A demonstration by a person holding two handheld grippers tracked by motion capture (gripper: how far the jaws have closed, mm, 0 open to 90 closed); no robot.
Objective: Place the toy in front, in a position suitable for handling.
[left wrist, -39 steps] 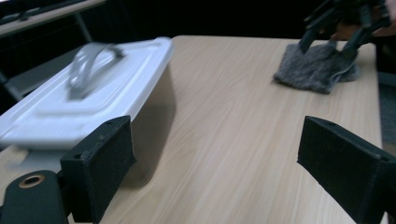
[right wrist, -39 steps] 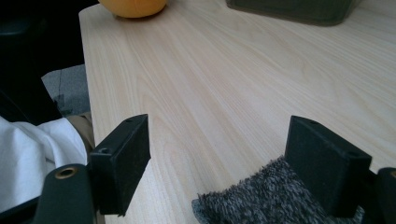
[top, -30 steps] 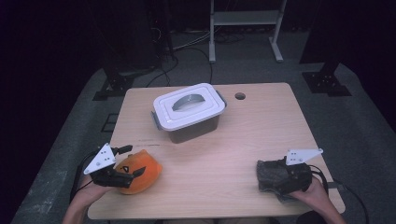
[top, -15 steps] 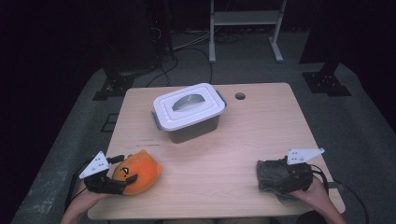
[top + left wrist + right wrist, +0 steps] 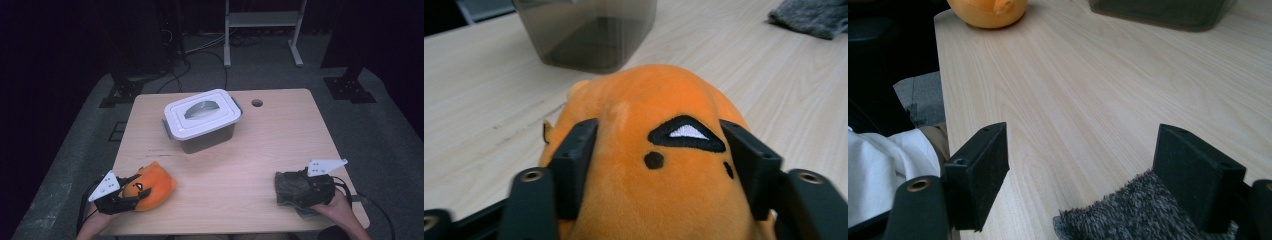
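Left gripper (image 5: 131, 196) sits at the near-left corner of the wooden table (image 5: 280, 150), its jaws having just been closing on the orange plush toy (image 5: 150, 186). In the left gripper view the plush toy (image 5: 659, 165) fills the space between both black jaws, and each pad presses into its side, so it is gripped. The toy rests on the tabletop, with its far end poking out beyond the jaw tips toward the lidded plastic box (image 5: 202, 120), which stands well apart near the table's middle back. Right gripper (image 5: 295, 189) rests at the near-right corner on a grey fuzzy cloth (image 5: 1143, 215); its jaws stand wide apart, nothing clamped, and the cloth lies under them, touching the right-hand jaw.
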